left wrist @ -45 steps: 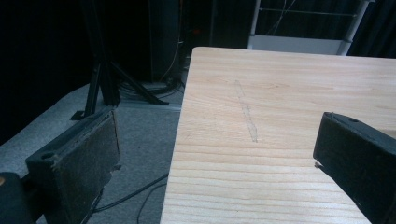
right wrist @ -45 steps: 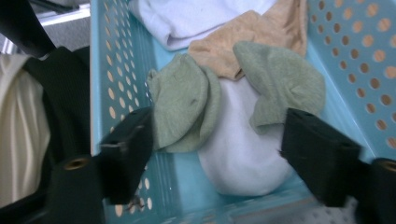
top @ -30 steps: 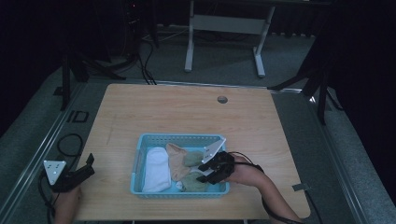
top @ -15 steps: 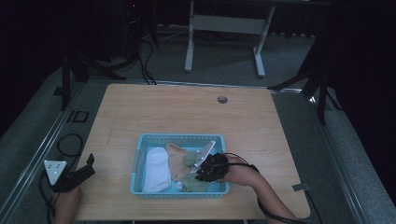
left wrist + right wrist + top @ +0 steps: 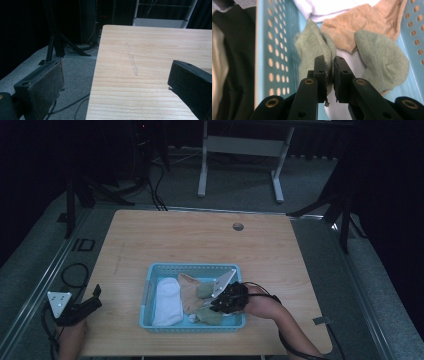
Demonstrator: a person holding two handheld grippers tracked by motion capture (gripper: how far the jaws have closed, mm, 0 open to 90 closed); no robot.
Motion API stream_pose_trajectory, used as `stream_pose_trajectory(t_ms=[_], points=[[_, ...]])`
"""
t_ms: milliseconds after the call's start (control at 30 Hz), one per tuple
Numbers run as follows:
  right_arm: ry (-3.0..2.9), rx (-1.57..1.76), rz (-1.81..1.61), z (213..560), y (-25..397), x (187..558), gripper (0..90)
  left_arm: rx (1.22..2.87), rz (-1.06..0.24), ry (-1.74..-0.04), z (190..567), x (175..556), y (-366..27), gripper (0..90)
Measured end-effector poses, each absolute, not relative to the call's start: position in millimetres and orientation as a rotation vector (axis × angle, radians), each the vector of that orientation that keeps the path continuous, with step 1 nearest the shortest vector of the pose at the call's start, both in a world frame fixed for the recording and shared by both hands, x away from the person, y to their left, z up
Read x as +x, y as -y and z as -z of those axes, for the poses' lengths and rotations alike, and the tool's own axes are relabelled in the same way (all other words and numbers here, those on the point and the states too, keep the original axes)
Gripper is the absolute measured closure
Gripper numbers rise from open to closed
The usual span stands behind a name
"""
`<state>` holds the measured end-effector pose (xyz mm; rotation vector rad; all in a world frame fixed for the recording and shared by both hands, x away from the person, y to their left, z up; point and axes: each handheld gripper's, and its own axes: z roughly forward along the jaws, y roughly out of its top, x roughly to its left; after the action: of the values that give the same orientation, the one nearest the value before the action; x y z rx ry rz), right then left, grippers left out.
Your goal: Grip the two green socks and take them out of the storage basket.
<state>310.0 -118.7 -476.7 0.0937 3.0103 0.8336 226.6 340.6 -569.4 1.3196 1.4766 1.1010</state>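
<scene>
1. Wooden counter (image 5: 200,245) in a dark room, a small round hole (image 5: 238,226) near its far edge, a white metal stand (image 5: 240,150) on the floor beyond it.
2. Left gripper (image 5: 82,307) sits at the counter's near left corner, well apart from everything, its jaws wide apart with bare wood between them in the left gripper view.
3. Blue basket (image 5: 150,292) sits at the near middle of the counter, and that's where the action is.
4. Inside it: a white cloth (image 5: 167,300) on the left, a tan sock (image 5: 189,292) beside it, green socks to the right.
5. Right gripper (image 5: 329,75) is down in the basket, jaws clamped on a fold of one green sock (image 5: 314,47), pinching it near the perforated wall.
6. A second green sock (image 5: 382,62) lies just beside it, overlapping the tan one.
7. Nothing crowds the grip but the basket wall on one side and that neighbouring sock on the other.
</scene>
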Motion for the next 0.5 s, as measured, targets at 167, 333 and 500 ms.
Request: stream_pose_trajectory(t_ms=[167,333,500], points=[[-2.976,0.088,-0.873,463,122,307,81.9,1.320,-1.103,-1.476,569,227,-340,0.7],[-2.931,0.088,-0.910,449,127,307,81.9,1.319,-1.103,-1.478,569,227,-340,0.7],[-2.886,0.089,-0.950,433,136,305,81.9,1.320,-1.103,-1.478,569,227,-340,0.7]])
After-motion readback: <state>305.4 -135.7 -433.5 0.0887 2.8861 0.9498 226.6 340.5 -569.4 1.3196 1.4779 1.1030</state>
